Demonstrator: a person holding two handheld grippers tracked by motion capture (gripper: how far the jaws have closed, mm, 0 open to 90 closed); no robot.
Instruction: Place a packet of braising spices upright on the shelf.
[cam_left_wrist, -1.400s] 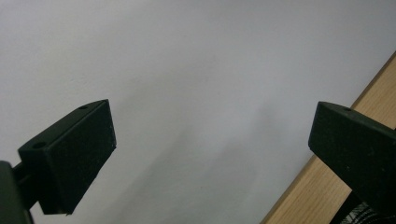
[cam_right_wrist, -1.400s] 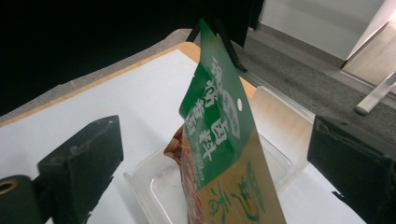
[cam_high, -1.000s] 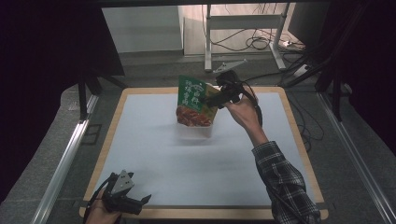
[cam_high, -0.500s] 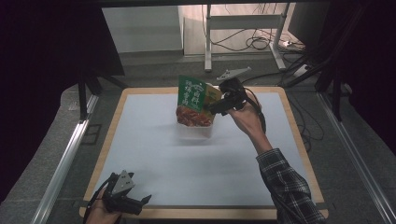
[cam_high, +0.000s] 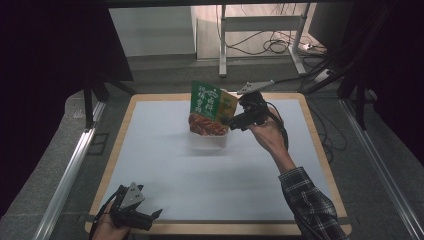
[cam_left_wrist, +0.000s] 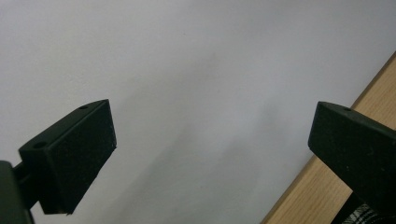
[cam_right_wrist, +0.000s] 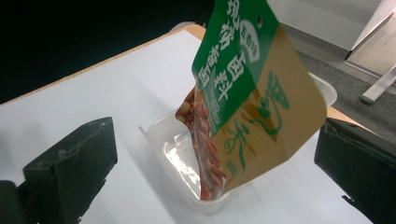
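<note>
snack pouch (cam_high: 209, 107), green and tan with a picture of red food, stands tilted in a clear plastic tray (cam_high: 207, 140) toward the far middle of the table (cam_high: 165, 165) in the high view, its top leaning left and its lower end down inside the tray. just right of it the right hand-held gripper (cam_high: 231, 121) is held by the person's right hand (cam_high: 267, 135), jaws pointing left at the pouch, close beside it; from here i cannot tell whether they touch it. a plaid sleeve (cam_high: 310, 207) runs back to the near right edge. the left hand-held gripper (cam_high: 150, 216) sits at the near left corner of the table, well apart from the pouch, in the left hand (cam_high: 107, 227). in the left gripper view, the left hand-held gripper (cam_left_wrist: 210, 154) has its jaws spread wide with nothing between them but the white table surface (cam_left_wrist: 187, 70), and the wooden edge (cam_left_wrist: 327, 186) shows at the right. in the right gripper view, the right hand-held gripper (cam_right_wrist: 215, 172) also stands wide open, gripping nothing; the snack pouch (cam_right_wrist: 247, 88) stands between and beyond the jaws, leaning, its bottom resting in the clear plastic tray (cam_right_wrist: 163, 135), clear of both jaws.
</note>
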